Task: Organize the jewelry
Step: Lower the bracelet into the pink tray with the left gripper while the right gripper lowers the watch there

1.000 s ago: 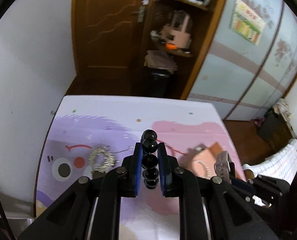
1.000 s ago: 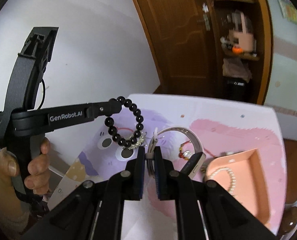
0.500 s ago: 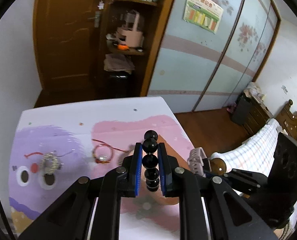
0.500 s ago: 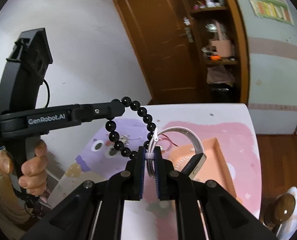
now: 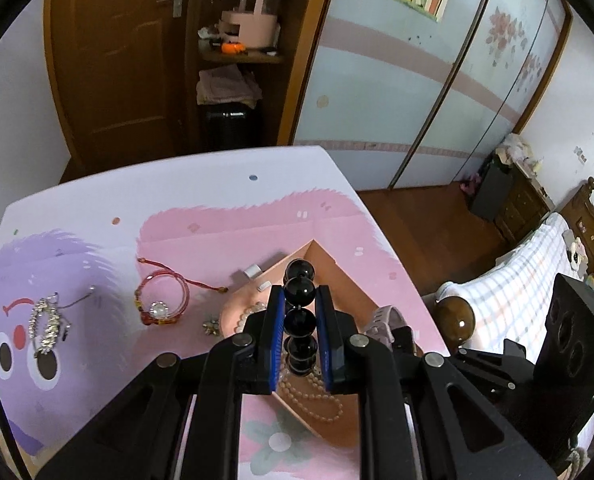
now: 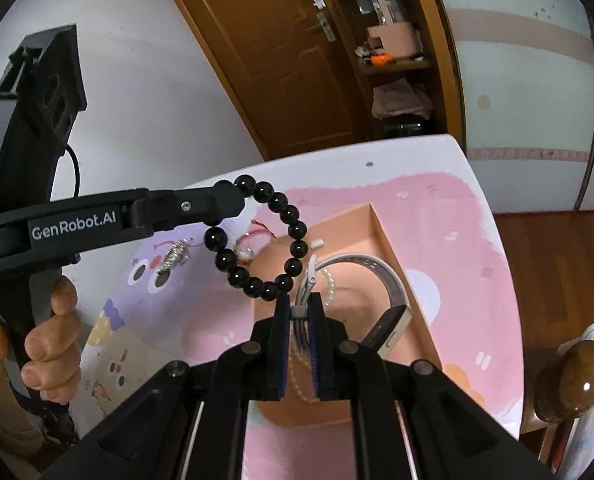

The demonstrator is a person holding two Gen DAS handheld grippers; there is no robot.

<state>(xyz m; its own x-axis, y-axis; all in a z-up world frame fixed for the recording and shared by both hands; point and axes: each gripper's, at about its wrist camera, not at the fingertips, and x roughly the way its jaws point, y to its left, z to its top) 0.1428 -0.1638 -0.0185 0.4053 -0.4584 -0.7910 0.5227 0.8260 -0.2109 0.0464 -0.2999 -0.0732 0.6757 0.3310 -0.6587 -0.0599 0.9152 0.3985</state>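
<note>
Here the left gripper (image 5: 300,304) clamped a black bead bracelet (image 6: 257,240) above the pink tray (image 5: 349,280). Only the right view showed the full bracelet loop. The right gripper (image 6: 300,312) pinched what seemed a watch strap (image 6: 361,264).

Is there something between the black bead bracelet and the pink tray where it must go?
Nothing visible blocks it. The black bead bracelet hangs from the left gripper above the open pink tray, which already holds a pearl strand.

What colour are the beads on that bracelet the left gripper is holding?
Glossy black. The beaded bracelet shows best in the right wrist view, hanging from the left gripper.
</note>
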